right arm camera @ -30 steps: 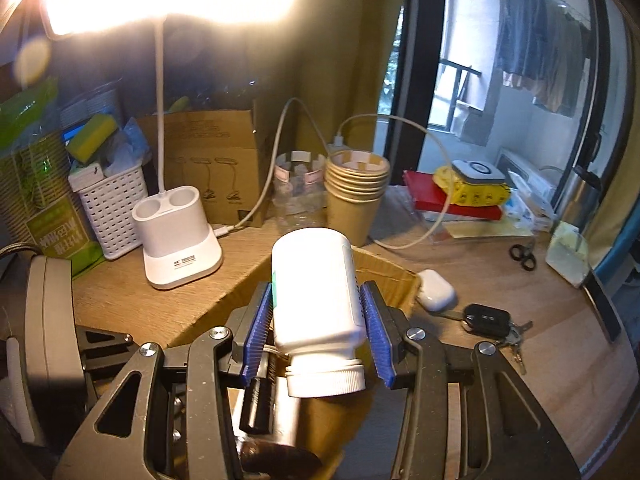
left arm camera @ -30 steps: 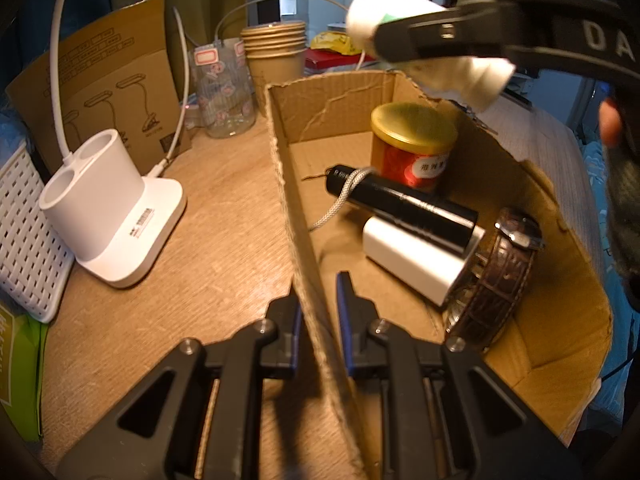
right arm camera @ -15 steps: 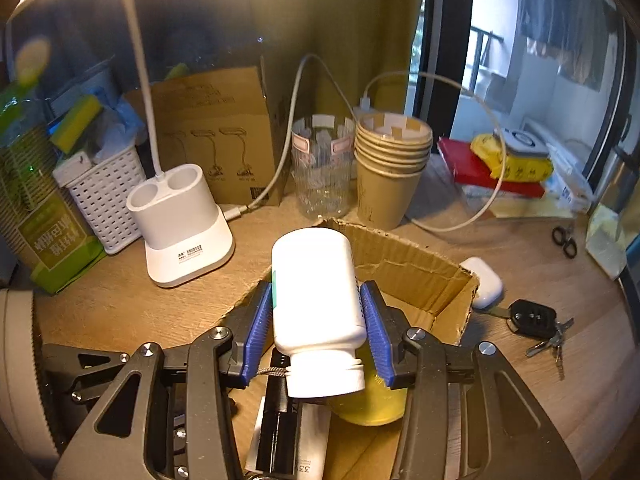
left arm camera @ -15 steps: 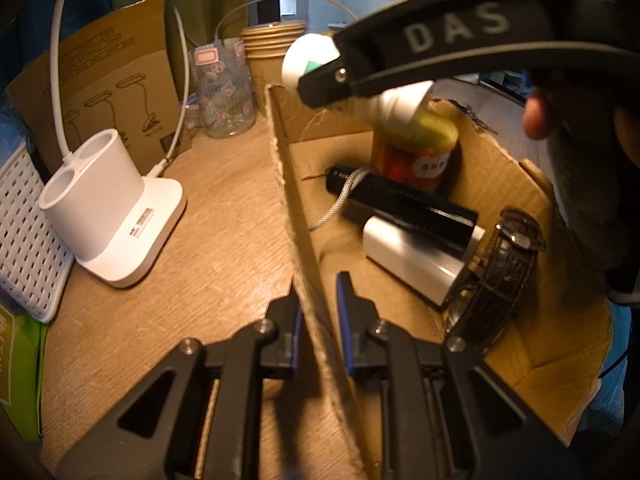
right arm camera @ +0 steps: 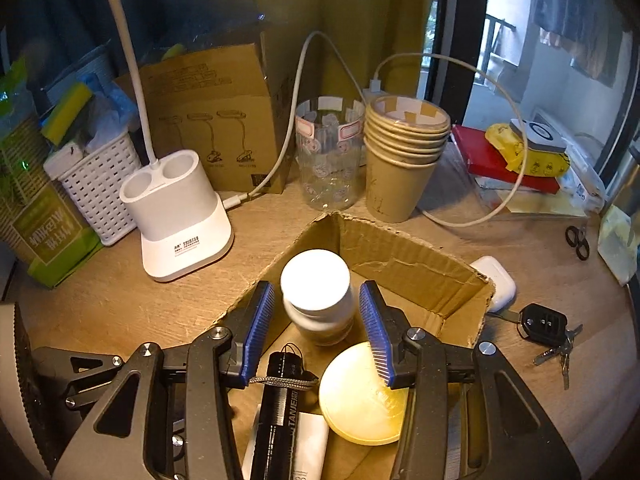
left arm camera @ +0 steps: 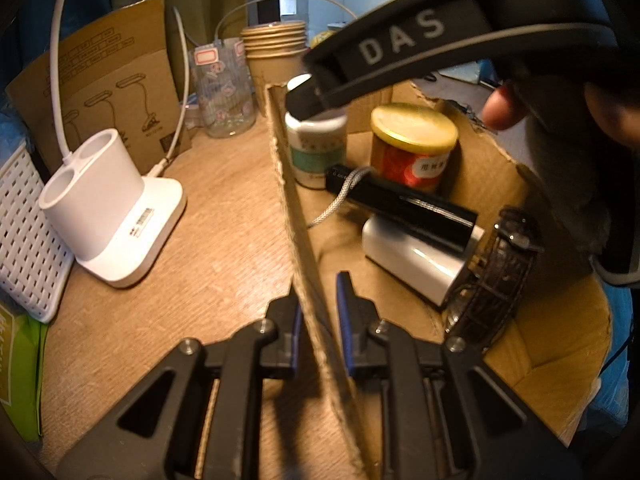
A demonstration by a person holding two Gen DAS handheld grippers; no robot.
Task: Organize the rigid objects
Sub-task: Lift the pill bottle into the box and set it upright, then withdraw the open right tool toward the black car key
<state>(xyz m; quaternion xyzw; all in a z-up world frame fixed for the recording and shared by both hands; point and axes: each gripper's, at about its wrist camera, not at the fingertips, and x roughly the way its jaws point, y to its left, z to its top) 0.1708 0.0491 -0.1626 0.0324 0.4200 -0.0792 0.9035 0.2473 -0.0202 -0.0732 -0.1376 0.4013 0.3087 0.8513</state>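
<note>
An open cardboard box [left arm camera: 292, 200] sits on the wooden desk. My left gripper [left arm camera: 318, 312] is shut on its near wall, one pad on each side. A white pill bottle [right arm camera: 316, 292] with a teal label [left arm camera: 316, 152] stands upright in the box's far corner. My right gripper [right arm camera: 316, 286] hovers over it with narrow gaps between both blue pads and the bottle, so it is open. Also in the box are a red jar with a gold lid [left arm camera: 412, 148], a black flashlight [left arm camera: 404, 208], a white power bank [left arm camera: 412, 256] and a brown watch [left arm camera: 496, 280].
Left of the box stand a white lamp base [left arm camera: 112, 216] and a white basket [left arm camera: 20, 232]. Behind it are a clear glass [right arm camera: 328, 160], stacked paper cups [right arm camera: 400, 160] and a lamp carton [right arm camera: 208, 120]. An earbud case [right arm camera: 494, 280], car key [right arm camera: 544, 324] and scissors [right arm camera: 578, 240] lie right.
My right gripper came down over the box's far corner. The white bottle, gripped lying between the pads before, now stands on the box floor free of them. The left gripper stayed put.
</note>
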